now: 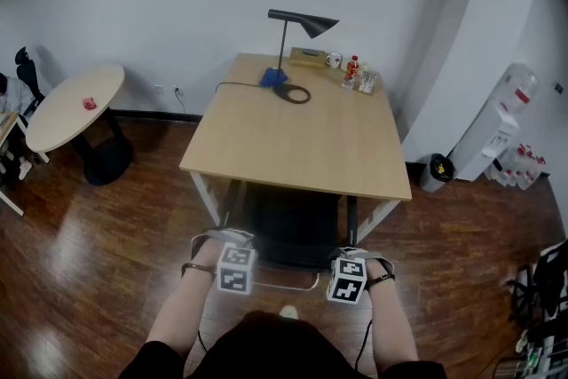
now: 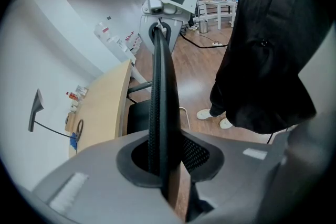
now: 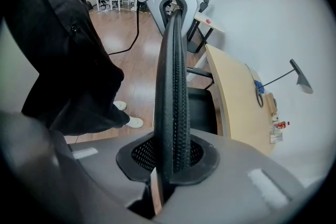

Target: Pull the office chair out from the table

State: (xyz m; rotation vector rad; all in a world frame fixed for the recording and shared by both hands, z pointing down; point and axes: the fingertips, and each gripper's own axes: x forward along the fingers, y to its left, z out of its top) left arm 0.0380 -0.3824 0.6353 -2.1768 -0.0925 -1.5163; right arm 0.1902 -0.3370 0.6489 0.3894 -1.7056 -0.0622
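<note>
Black mesh chair back [image 2: 160, 92], smooth rectangular wooden table [image 1: 302, 138]

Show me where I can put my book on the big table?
The near half of the table, from the dark ring to the front edge, is bare. The far edge is crowded: lamp, mug, bottle.
</note>
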